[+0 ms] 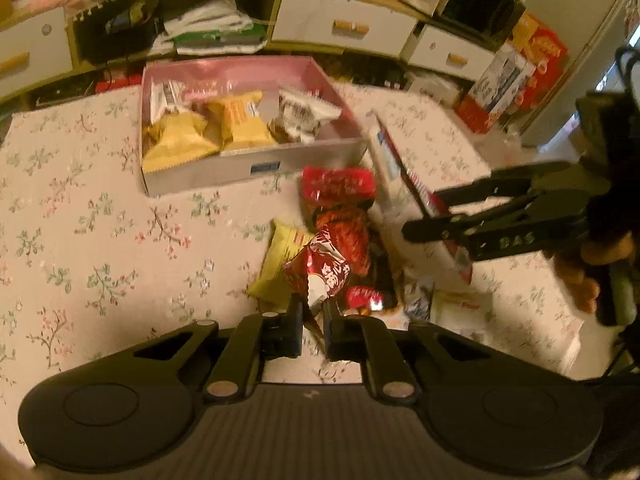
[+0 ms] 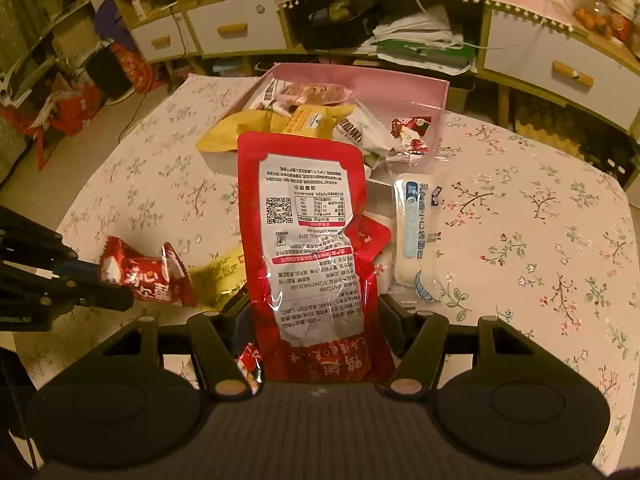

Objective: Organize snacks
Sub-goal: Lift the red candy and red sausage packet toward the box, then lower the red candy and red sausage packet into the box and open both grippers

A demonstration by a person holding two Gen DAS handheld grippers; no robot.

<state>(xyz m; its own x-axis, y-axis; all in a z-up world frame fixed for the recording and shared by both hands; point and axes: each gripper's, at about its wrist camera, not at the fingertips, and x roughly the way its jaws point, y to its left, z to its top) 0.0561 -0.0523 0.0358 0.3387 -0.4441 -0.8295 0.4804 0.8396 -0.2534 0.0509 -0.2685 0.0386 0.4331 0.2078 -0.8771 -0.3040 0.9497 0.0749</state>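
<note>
- Left gripper (image 1: pixel 313 312) is pinched tight on the crinkled corner of a small red snack packet (image 1: pixel 322 270); the packet sticks out straight ahead of its fingertips, over the loose pile.
- Right gripper (image 2: pixel 316 312) is clamped on a big flat red pouch (image 2: pixel 308 216), back label facing the camera; the pouch stands up between the fingers and blocks a good part of the view ahead.
- The pink box (image 1: pixel 240 76) sits further ahead of both grippers on the flowered tablecloth (image 1: pixel 100 220), already holding yellow packets (image 1: pixel 240 120) and a white-and-brown one.
- Just ahead of the left gripper there's a heap: a yellow-green packet (image 1: pixel 276 264) to its left and more red wrappers (image 1: pixel 340 188) beyond.
- Right of the pouch, a white-and-blue wrapped bar (image 2: pixel 416 232) lies on the cloth near the right gripper.
- From the right wrist view, the left gripper comes in from the left edge with its packet.
</note>
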